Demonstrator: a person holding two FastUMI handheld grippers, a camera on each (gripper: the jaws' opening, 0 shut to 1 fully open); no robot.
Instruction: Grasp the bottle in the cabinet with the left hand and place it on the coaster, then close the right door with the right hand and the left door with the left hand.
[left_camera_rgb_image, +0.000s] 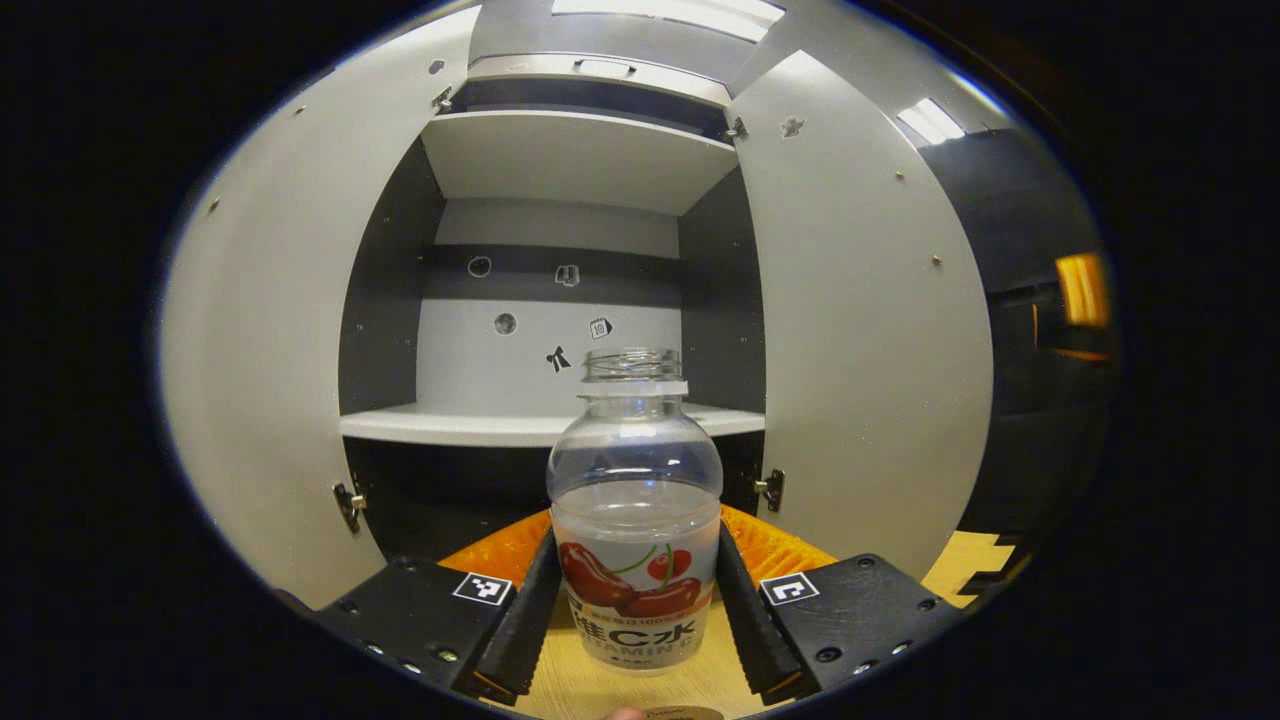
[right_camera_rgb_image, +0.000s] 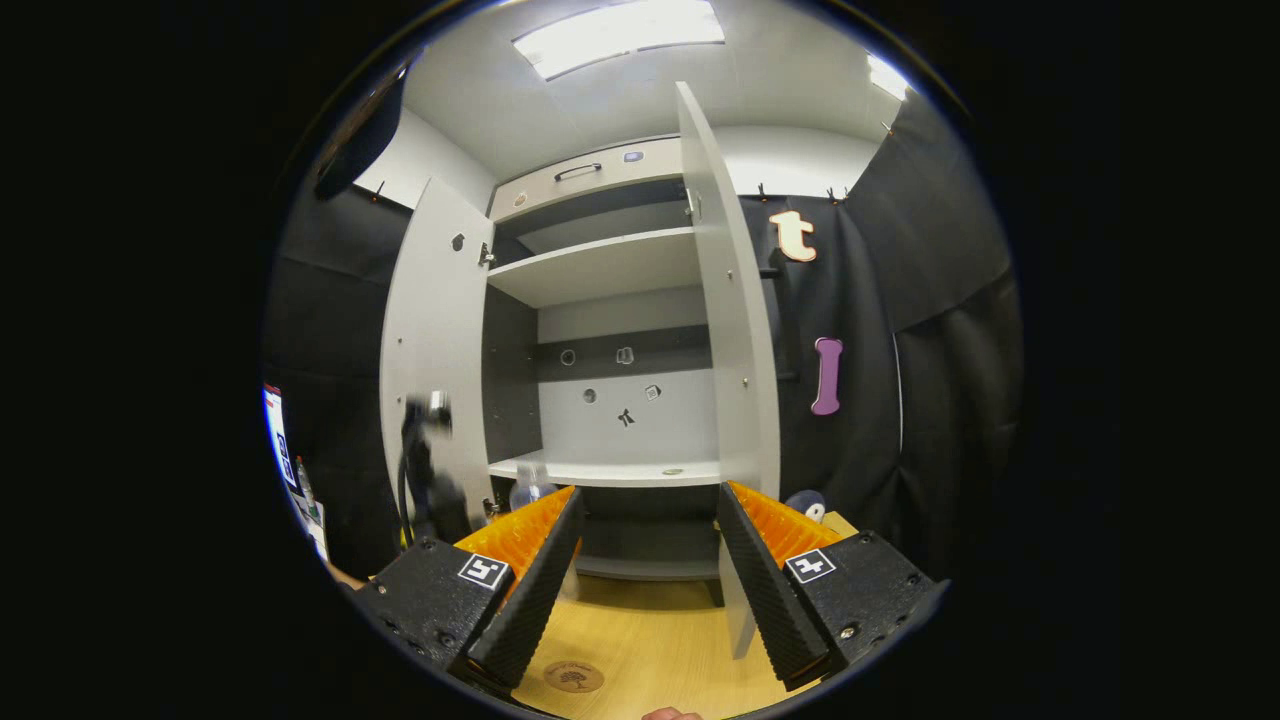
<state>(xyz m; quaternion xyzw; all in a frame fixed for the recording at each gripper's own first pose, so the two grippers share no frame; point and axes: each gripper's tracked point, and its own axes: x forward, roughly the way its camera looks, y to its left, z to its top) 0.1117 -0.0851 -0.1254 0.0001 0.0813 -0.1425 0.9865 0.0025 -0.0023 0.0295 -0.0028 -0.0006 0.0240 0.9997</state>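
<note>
Between the fingers of the left claw (left_camera_rgb_image: 636, 600), the bottle (left_camera_rgb_image: 635, 520) is standing upright, out in front of the cabinet (left_camera_rgb_image: 560, 300) and over the wooden desk (left_camera_rgb_image: 590, 690). Both fingers are pressing against its labelled sides, so the left claw is gripping the bottle. The bottle is clear, has no cap, and is partly filled with liquid. Whether its base is touching the desk cannot be told.

Behind the bottle, the cabinet is standing with both doors swung wide: the left door (left_camera_rgb_image: 270, 340) and the right door (left_camera_rgb_image: 860, 330) are flanking the bare middle shelf (left_camera_rgb_image: 480, 425).

Seen from the right gripper view, the right claw (right_camera_rgb_image: 650, 580) is hanging with its fingers spread apart and nothing between them, in front of the cabinet (right_camera_rgb_image: 600, 400). The coaster (right_camera_rgb_image: 574, 677), a round wooden disc, is lying on the desk (right_camera_rgb_image: 660, 630) just below this claw's near finger. The right door (right_camera_rgb_image: 735, 340) is showing nearly edge-on, and the left door (right_camera_rgb_image: 435, 330) is standing open, with the other gripper blurred in front of it and the bottle (right_camera_rgb_image: 527, 488) beside it.
</note>
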